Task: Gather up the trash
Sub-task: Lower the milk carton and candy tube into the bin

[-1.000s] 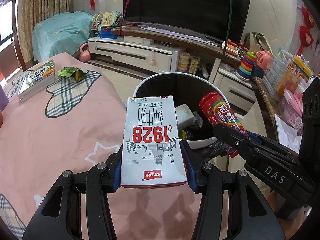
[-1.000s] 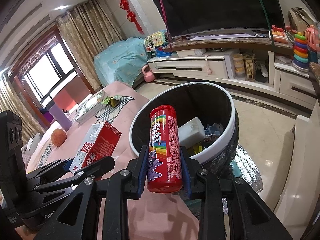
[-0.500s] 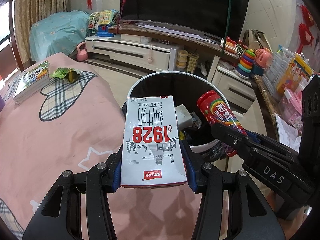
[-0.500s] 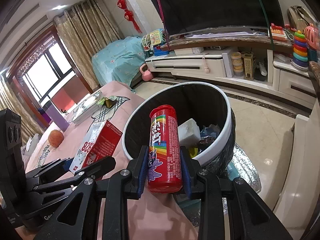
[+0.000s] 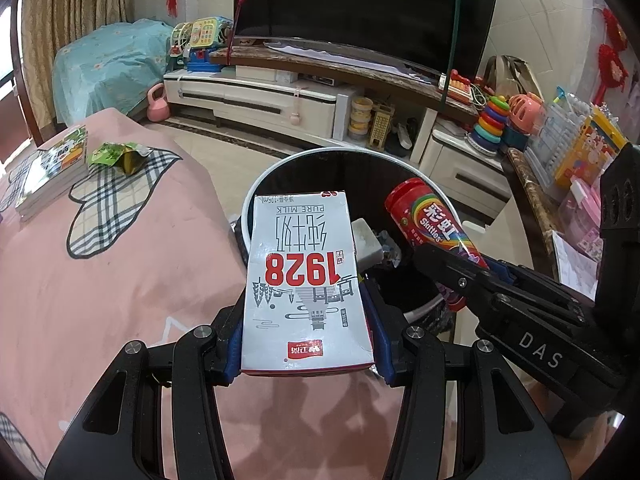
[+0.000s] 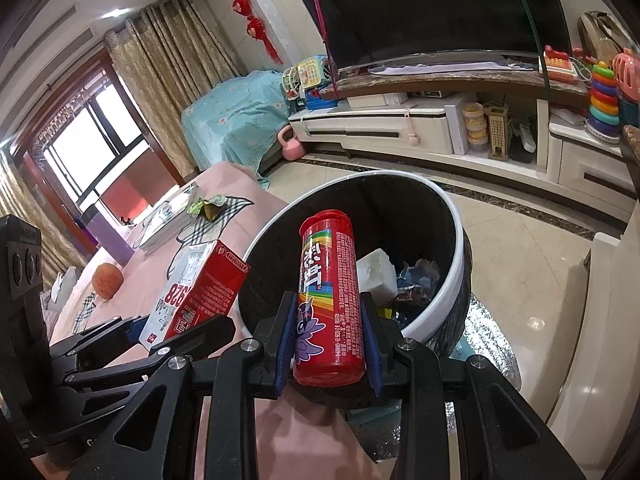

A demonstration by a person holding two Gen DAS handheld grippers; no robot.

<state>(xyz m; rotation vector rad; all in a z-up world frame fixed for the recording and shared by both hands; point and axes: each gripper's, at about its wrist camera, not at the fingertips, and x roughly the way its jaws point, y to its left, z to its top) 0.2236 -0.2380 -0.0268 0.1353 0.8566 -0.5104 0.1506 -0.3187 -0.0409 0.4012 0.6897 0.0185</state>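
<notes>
Two items are pinched over the bin (image 6: pixel 456 216) rim: milk carton (image 5: pixel 306 280) by the left gripper (image 5: pixel 306 354), candy tube (image 6: pixel 328 300) by the right gripper (image 6: pixel 328 354), nearer its mouth.

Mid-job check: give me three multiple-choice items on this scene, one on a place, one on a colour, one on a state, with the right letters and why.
1. Where is the green crumpled snack wrapper?
A. in the bin
B. on the pink bedcover, beside the stacked books
C. on the TV bench

2. What colour is the cap of the Skittles candy tube?
A. red
B. blue
C. white

3. What is the left claw doing?
A. open, empty
B. gripping the white 1928 milk carton
C. gripping a book

Answers: 1 B, it lies by the books; 2 A, the cap matches the red body; 3 B, both pads press the carton's sides.
</notes>
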